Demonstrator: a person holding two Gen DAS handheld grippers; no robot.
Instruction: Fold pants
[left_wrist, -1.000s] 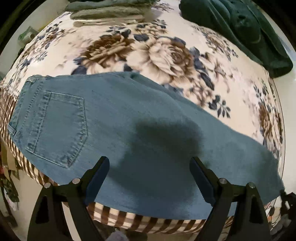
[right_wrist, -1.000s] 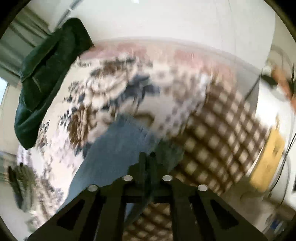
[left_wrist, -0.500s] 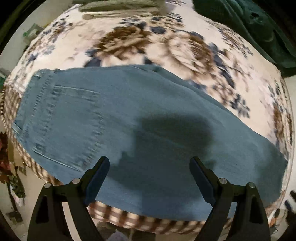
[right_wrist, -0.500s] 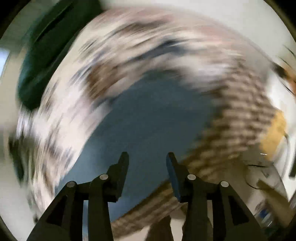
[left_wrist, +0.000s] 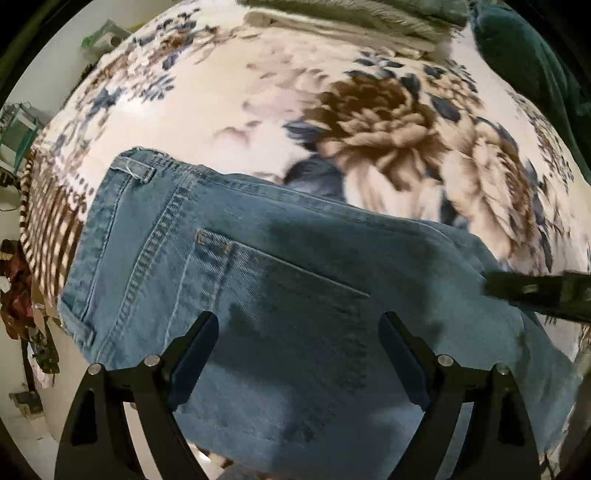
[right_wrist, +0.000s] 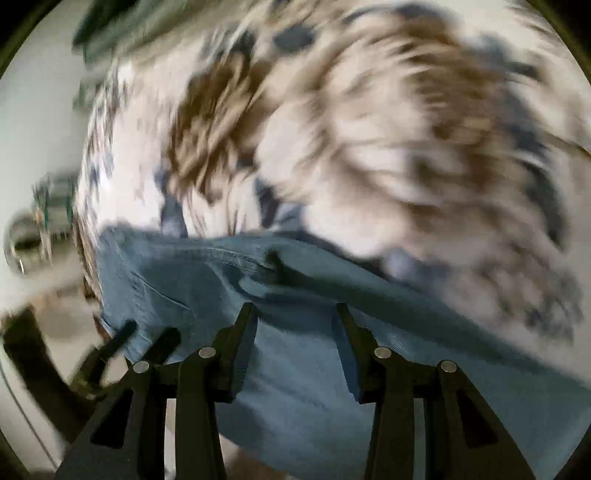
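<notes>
Blue jeans (left_wrist: 295, 258) lie flat, folded lengthwise, on a floral blanket (left_wrist: 258, 110), waistband at the left and back pocket up. My left gripper (left_wrist: 297, 321) hangs open just above the pocket, pointing down, with nothing between its fingers. The right gripper (right_wrist: 295, 310) is open too, held over the denim (right_wrist: 295, 387) near a crease, its pads touching nothing. Its view is blurred by motion. In the left wrist view the right gripper (left_wrist: 535, 295) shows as a dark bar over the jeans at the right edge.
A dark green garment (left_wrist: 535, 55) lies at the far right of the bed. Folded grey-green clothes (left_wrist: 351, 14) are stacked at the far edge. The blanket's brown striped border (left_wrist: 48, 221) hangs over the bed's left side, with room clutter beyond.
The right gripper let go of the jeans' leg end, opened, and swung across to the jeans' upper part. The left gripper slid toward the waistband, staying open, and now sits over the pocket.
</notes>
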